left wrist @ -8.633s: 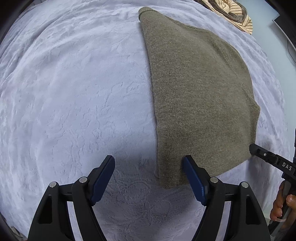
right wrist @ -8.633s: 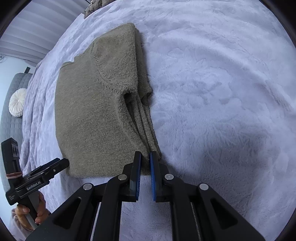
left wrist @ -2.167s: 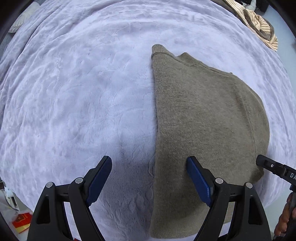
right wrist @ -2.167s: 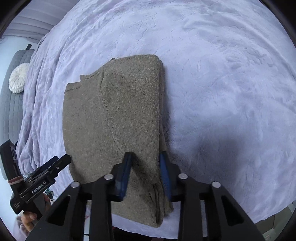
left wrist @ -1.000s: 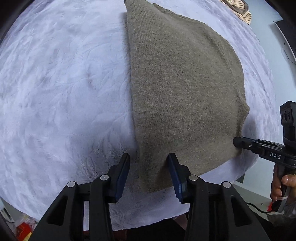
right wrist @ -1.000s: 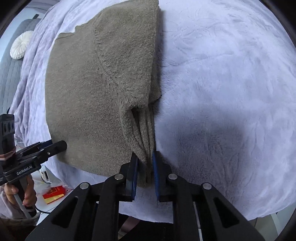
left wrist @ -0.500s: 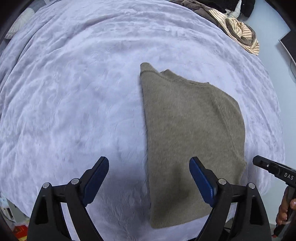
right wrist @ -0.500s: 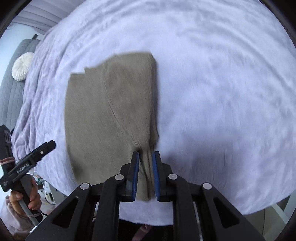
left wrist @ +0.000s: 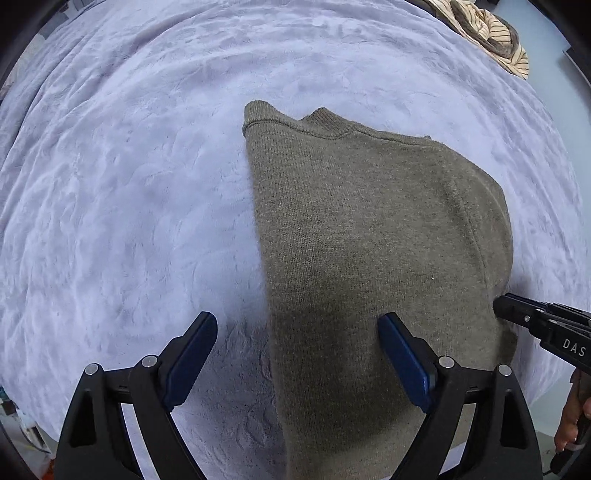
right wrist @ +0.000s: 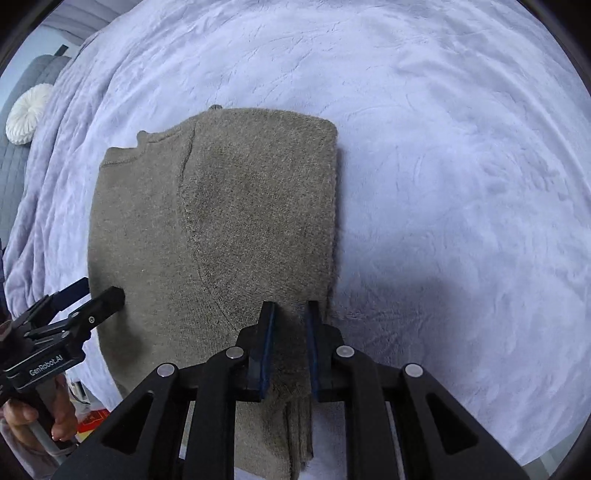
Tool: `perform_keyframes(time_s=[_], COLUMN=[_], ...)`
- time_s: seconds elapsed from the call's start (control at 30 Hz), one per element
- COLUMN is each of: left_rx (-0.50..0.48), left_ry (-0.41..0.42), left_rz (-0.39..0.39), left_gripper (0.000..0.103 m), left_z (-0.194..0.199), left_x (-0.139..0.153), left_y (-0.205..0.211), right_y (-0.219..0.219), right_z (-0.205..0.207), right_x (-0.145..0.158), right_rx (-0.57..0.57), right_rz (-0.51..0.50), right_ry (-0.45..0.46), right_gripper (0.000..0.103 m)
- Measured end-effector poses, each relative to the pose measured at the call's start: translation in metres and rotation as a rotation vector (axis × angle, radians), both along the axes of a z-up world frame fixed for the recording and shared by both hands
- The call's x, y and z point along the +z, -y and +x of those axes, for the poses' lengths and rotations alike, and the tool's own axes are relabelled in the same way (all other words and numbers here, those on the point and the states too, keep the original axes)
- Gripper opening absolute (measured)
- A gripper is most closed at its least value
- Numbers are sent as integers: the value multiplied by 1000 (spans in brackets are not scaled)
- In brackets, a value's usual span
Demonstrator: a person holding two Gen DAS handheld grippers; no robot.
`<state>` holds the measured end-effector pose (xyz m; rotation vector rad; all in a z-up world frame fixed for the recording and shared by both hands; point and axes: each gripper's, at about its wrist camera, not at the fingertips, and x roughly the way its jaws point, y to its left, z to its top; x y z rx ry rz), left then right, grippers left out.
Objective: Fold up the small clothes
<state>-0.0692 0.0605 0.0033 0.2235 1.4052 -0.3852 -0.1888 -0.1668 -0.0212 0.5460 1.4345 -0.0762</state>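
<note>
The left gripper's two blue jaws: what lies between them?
In the left wrist view, bare blanket on one side and the sweater's left edge on the other; the left gripper is open.

- Sweater (left wrist: 369, 258) hem: cut off by bottom edge in left view; hidden behind right gripper (right wrist: 289, 314) body in right view.
- Striped cloth (left wrist: 491, 33): cropped at top edge, kind unclear.
- Floor clutter (right wrist: 92, 415) beside bed: too small to identify.

Both wrist views look down close, sharing the sweater (left wrist: 369, 240) (right wrist: 221, 221)
</note>
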Motion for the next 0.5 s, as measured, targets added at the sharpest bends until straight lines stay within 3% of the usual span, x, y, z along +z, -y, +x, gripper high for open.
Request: perform_keyframes(time_s=[0.3, 0.5], left_rx=[-5, -12], left_ry=[-17, -29], left_rz=[6, 12], left_gripper=[90, 90], left_z=[-5, -14], left_x=[-2, 1], left_y=[-3, -6], right_y=[5, -13], right_z=[-27, -14], right_x=[12, 15], right_rx=[-46, -34], right_rz=[21, 23], right_ry=[-3, 3], right_gripper=[20, 20])
